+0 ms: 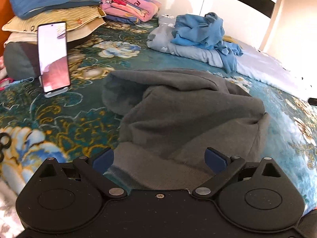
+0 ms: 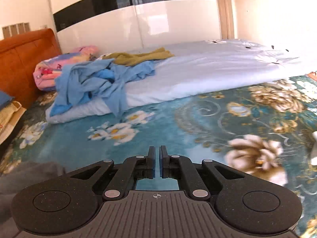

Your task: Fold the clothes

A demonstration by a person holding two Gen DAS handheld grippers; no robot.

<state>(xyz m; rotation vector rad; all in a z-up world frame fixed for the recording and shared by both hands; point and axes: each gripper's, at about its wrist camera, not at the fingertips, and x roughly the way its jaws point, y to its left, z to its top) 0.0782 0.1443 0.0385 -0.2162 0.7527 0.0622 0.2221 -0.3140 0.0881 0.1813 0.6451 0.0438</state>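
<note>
- The grey garment (image 1: pixel 178 109) is a thick, soft piece, maybe a sweatshirt, and it lies in a loose heap on the bed (image 1: pixel 69 119), not flat.
- Its cloth is doubled over itself in broad rolls, with a rounded fold at the far left and a deep crease running across the middle.
- In the right wrist view only a grey corner (image 2: pixel 29 174) of it shows at the lower left edge.
- The left hand-held gripper (image 1: pixel 159 159) is open, its two blue pads (image 1: pixel 103 159) wide apart, and the near edge of the grey garment lies between them; I cannot tell if the pads touch the cloth.
- The right hand-held gripper (image 2: pixel 157 164) is closed, pads almost together, with nothing between them; it is over the bare flowered cover beside the garment.
- The bed has a teal cover with flower pattern.
- Farther back a crumpled blue garment (image 1: pixel 204 31) lies on a folded pale quilt (image 2: pixel 198 73), and an olive cloth (image 2: pixel 144 56) lies just behind it.
- A folded pink blanket (image 1: pixel 128 6) is near the orange headboard (image 2: pixel 23 59).
- At the left, pillows (image 1: pixel 51 10) are stacked, a blue one on top.
- A phone (image 1: pixel 53 57) stands upright on a small stand in front of the pillows, its screen lit.
- No container shows in either view.
</note>
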